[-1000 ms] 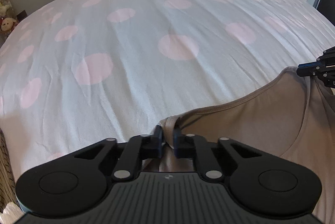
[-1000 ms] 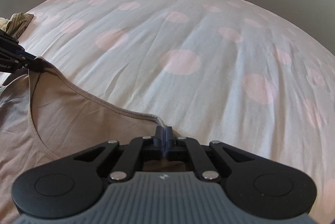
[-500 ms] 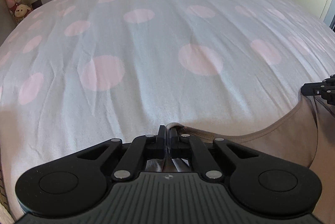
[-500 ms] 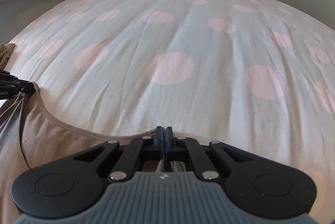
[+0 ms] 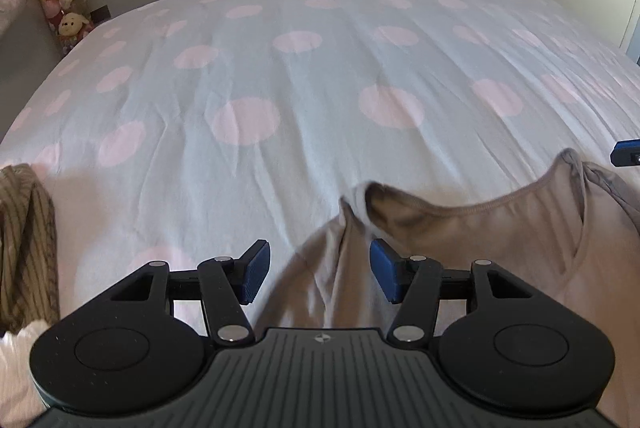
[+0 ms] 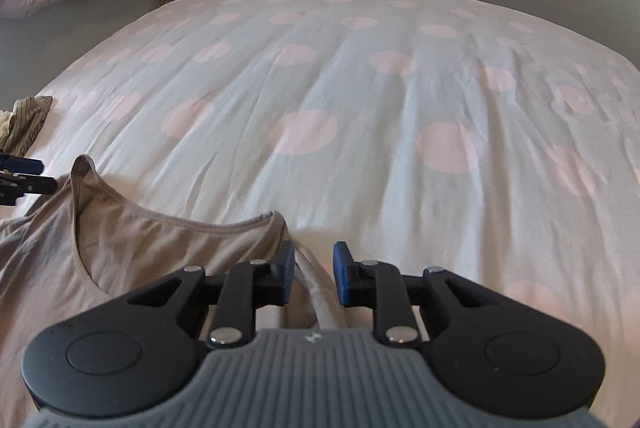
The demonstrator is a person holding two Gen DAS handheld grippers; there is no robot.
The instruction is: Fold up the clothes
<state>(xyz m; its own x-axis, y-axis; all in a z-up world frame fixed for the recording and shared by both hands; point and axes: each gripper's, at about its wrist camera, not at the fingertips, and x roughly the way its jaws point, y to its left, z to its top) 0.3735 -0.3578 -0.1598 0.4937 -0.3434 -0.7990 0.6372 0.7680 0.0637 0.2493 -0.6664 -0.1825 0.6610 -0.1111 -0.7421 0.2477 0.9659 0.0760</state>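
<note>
1. Lay on the polka-dot bed [image 5: 320,75]: beige top [image 5: 500,228], thin, limp, light, neckline toward the bed's middle.
2. Had just spread: left gripper [image 5: 316,272], right gripper [image 6: 314,276], shoulder straps loose between the jaws, unpinched.
3. Best pinched at the strap seams.

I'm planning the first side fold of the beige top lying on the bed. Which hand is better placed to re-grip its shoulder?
Probably the right. The right gripper, jaws just opened, narrowly straddles the beige top's shoulder edge. The left gripper gapes wider; its shoulder looks crumpled and blurred.
</note>
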